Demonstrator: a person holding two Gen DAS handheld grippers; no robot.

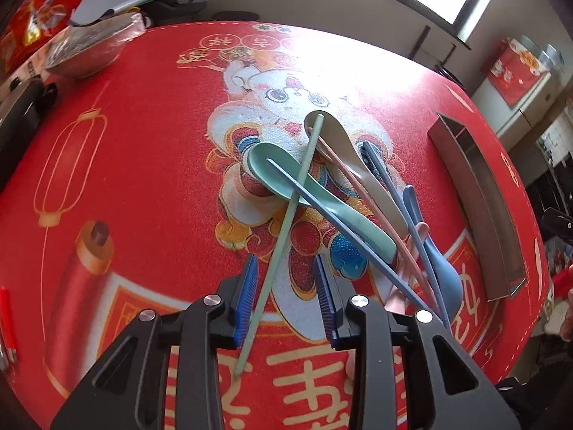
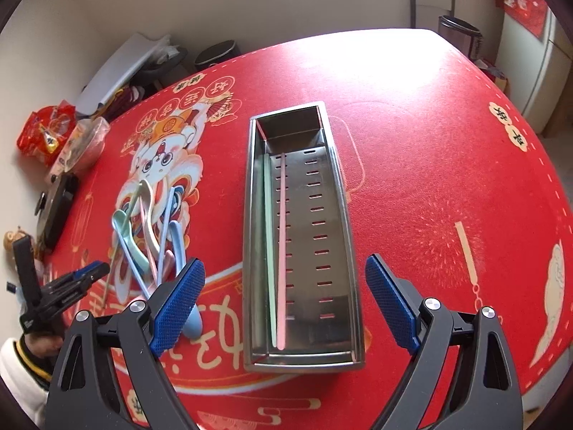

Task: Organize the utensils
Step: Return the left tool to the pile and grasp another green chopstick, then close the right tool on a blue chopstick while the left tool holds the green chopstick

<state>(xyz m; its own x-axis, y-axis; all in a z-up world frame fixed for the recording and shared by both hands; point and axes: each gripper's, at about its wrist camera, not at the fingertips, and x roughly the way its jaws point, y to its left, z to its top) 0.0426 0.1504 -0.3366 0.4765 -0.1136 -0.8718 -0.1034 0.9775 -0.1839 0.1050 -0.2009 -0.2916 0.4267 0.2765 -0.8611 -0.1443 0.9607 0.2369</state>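
Red printed table cover point(image 2: 429, 143) fills both views, w/ a lion-dance cartoon near its middle. Steel utensil tray point(image 2: 343, 236), long & slotted on the bottom, sits toward the cover's right side, running near edge to far; in it, against its left wall, lie a green chopstick point(image 2: 269, 251) and a pink chopstick point(image 2: 283, 251), side by side, lengthwise. Left gripper point(image 1: 286, 299) hangs low over the cover by the near edge, blue pads apart, released; a 2nd green chopstick point(image 1: 286, 229) runs up between the pads, closer to the left pad, and I can't tell if it touches. That stick's far tip rests on the beige spoon point(image 1: 343, 157). Right gripper point(image 2: 284, 302) hovers over the tray's near end, jaws spread wide, holding nothing. Utensil pile lies on the cartoon, mid-cover, left of the tray & apart from it: green spoon point(image 1: 286, 179) under a blue chopstick point(image 1: 343, 229) that crosses it diagonally; beige spoon behind; blue spoon point(image 1: 435, 251) on the pile's right side, bowl toward the near edge; another blue chopstick point(image 1: 401, 208) and a pink chopstick point(image 1: 376, 208) slant between the spoons. Far-left corner: wrapped bowl point(image 1: 86, 50), red snack bag point(image 1: 35, 25). Red lighter-like item point(image 1: 7, 319) at the left edge, too cut off to name.
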